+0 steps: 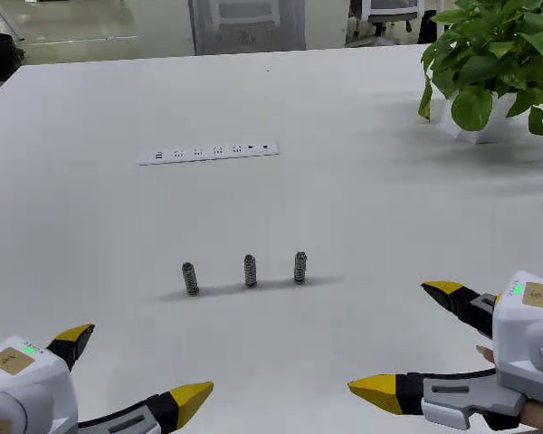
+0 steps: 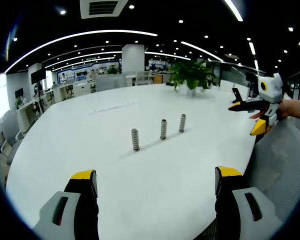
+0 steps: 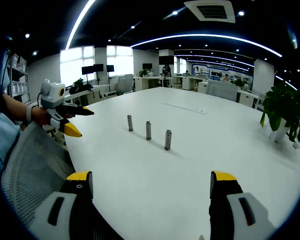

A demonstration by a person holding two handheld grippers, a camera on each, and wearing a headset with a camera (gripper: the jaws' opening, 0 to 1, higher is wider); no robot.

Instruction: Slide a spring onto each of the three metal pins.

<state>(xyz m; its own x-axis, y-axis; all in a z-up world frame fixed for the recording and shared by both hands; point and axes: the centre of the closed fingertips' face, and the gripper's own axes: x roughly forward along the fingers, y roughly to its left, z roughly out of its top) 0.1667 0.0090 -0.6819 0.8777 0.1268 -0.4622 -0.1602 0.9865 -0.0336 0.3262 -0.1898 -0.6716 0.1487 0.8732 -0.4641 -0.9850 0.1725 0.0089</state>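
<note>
The left gripper (image 1: pixel 134 366) is hanging over the near edge of the white table (image 1: pixel 344 181), its yellow-tipped jaws standing wide apart with nothing between them. The right gripper (image 1: pixel 405 339) is doing the same on the other side, jaws spread and empty. Both are sitting well short of the three springs (image 1: pixel 250 270), which are standing upright in a short row near the table's middle, apart from one another. The pins are too small to tell from the coils.

The head view is showing a tan sticker (image 1: pixel 11 360) on top of the left gripper and another on the right, each beside a green light (image 1: pixel 29 349); the marks on the stickers are too small to read. The gripper views are adding what the head view is not giving: the back of a grey mesh chair (image 3: pixel 35 170) just at the table's edge, a blue sleeve (image 3: pixel 2 140) behind the left gripper, and an open office with ceiling light strips and distant desks.

Bare tabletop is lying between the jaws and the springs. Beyond the springs a white power strip (image 1: pixel 208 152) is lying flat, sockets facing up, and a leafy plant (image 1: pixel 498 45) in a white pot (image 1: pixel 471 122) is sitting at the far right corner.
</note>
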